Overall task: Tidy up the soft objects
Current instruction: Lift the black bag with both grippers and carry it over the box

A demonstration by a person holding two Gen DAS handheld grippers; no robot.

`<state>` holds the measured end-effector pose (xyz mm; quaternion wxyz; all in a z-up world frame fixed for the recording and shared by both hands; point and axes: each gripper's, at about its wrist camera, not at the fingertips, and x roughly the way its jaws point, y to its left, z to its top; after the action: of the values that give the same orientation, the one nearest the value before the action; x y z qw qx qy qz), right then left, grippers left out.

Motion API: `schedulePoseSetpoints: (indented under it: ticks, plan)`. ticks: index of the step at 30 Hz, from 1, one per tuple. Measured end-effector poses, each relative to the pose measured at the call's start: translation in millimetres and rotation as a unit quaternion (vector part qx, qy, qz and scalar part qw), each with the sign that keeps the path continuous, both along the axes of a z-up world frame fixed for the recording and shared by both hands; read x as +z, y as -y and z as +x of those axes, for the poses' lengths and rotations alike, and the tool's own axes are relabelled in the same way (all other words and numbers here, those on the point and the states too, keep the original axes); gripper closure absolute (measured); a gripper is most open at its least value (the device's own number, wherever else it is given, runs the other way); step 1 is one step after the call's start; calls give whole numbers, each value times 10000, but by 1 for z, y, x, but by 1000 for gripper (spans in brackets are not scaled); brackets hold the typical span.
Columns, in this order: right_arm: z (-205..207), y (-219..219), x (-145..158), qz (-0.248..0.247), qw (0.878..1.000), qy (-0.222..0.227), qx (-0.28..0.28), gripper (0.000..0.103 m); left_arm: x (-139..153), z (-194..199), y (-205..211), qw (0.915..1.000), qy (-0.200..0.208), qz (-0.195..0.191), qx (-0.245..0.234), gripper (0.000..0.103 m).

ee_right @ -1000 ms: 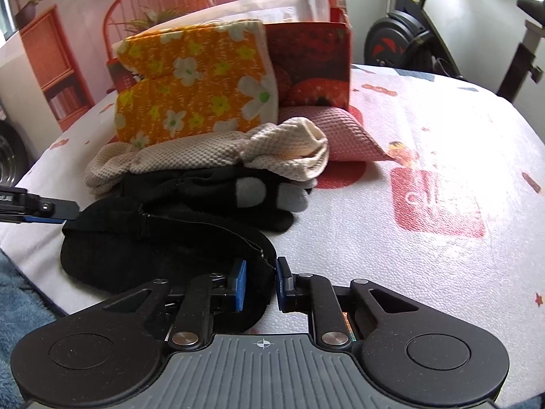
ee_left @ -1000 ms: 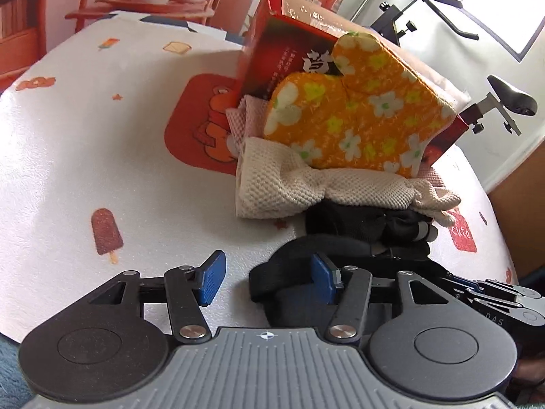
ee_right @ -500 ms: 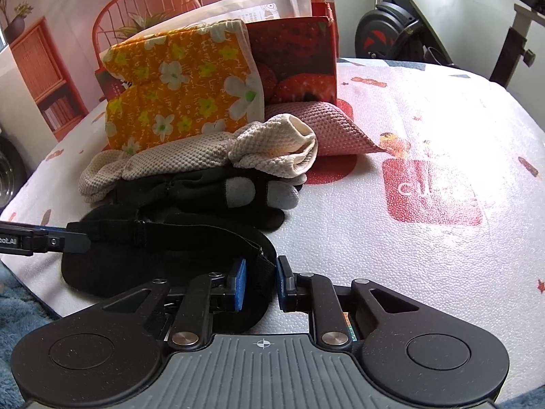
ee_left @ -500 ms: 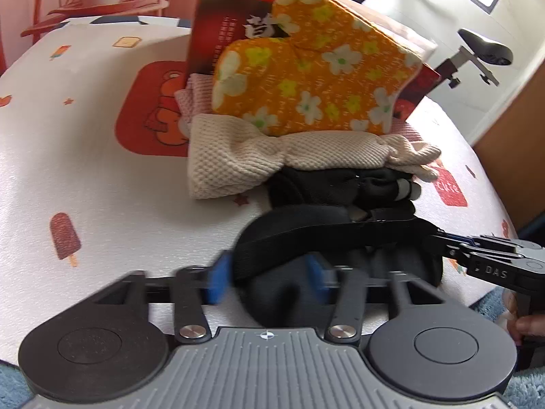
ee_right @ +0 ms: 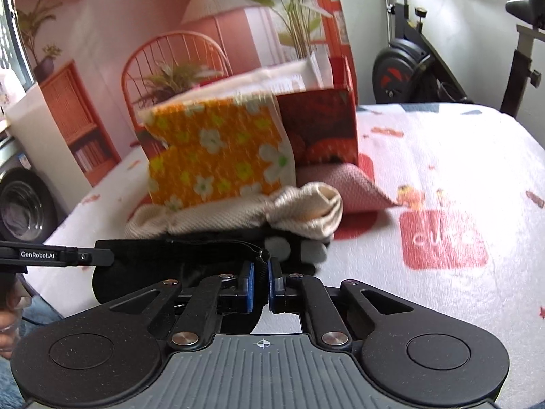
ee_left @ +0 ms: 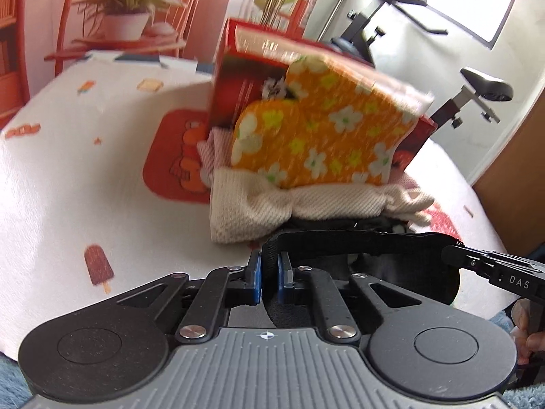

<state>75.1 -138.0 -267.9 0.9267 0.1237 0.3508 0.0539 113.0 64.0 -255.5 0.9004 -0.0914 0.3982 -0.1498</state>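
A black eye mask with a strap (ee_left: 340, 240) hangs between my two grippers near the table's front edge. My left gripper (ee_left: 269, 274) is shut on one end of the strap. My right gripper (ee_right: 259, 281) is shut on the other end of the strap (ee_right: 190, 250). Behind it lie black gloves (ee_right: 296, 250), a cream knit cloth (ee_left: 269, 201) and a pink cloth (ee_right: 344, 187). An orange flowered mitt (ee_left: 316, 139) leans on a red box (ee_left: 238, 92).
The table (ee_left: 85, 177) has a white cloth with printed pictures. An exercise bike (ee_right: 425, 64) stands behind the table to the right. A chair with a potted plant (ee_left: 126, 24) stands at the back left. A blue rug lies below the front edge.
My left gripper has closed on the strap, having been open beside it before. Both grippers have lifted, and the strap is now stretched taut between them above the table.
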Motion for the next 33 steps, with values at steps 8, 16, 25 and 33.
schedulePoseSetpoints:
  ticks: [8,16,25,33]
  plan:
    - [3,15,35,172,9985,486,-167,96,43,-3,5,9969,775,-9,-144,94]
    - [26,26,76,78,9962,865,-83,96,92,9,8,9895,1438,-108,-125,95]
    - [80,43,137,47,9885,1507,-99,96,148,42,23,9792,2029,-3,-30,95]
    - [160,37,153,-382,9871,1556,-23,96,168,104,46,9744,2174,506,278,95]
